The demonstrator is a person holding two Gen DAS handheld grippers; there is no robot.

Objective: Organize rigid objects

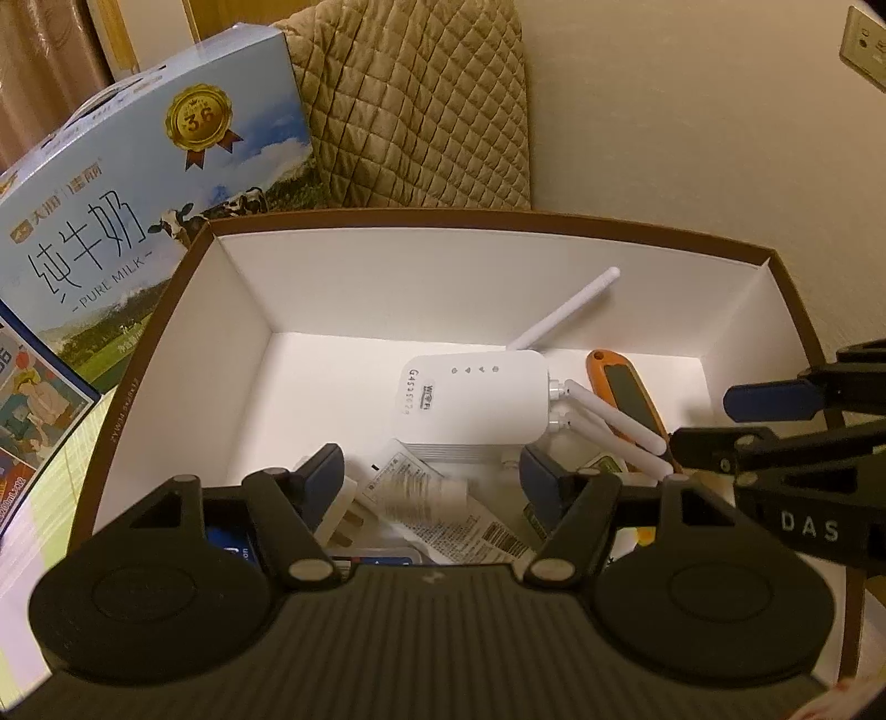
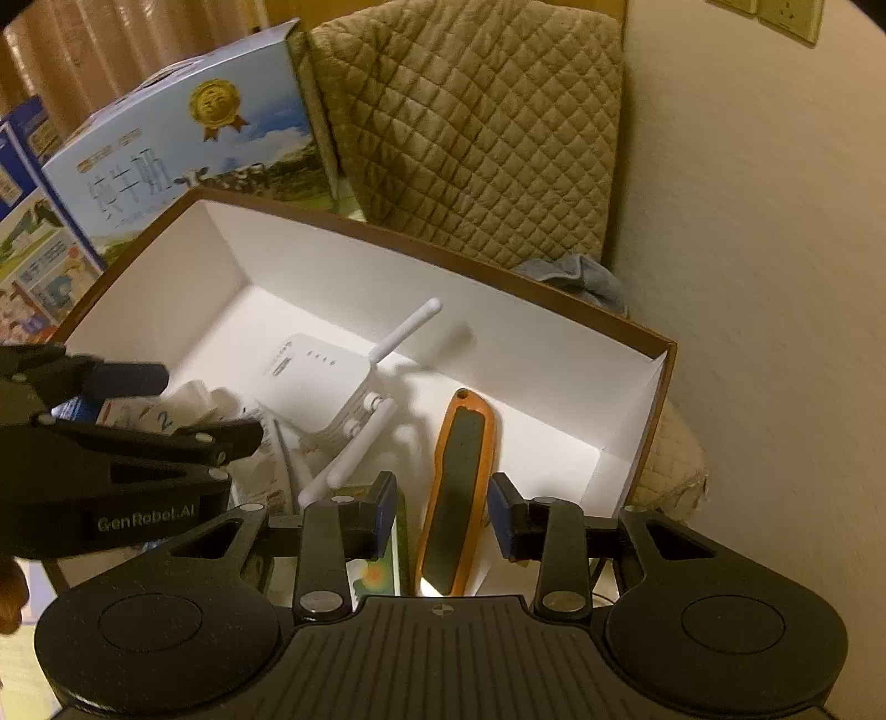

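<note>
A brown-rimmed white box (image 1: 498, 224) (image 2: 421, 243) holds several rigid objects. A white WiFi repeater (image 1: 470, 401) (image 2: 310, 382) with antennas lies in its middle. An orange and black tool (image 1: 626, 393) (image 2: 457, 487) lies to its right. White adapters and labelled packets (image 1: 421, 493) lie at the near side. My left gripper (image 1: 432, 482) is open and empty above the packets. My right gripper (image 2: 443, 512) is open, its fingers on either side of the orange tool and above it. Each gripper shows in the other's view, the right one (image 1: 769, 410) and the left one (image 2: 155, 404).
A blue milk carton case (image 1: 144, 210) (image 2: 188, 144) stands behind the box at the left. A quilted tan cover (image 1: 410, 105) (image 2: 476, 133) sits behind it. A cream wall with sockets (image 1: 864, 47) is at the right.
</note>
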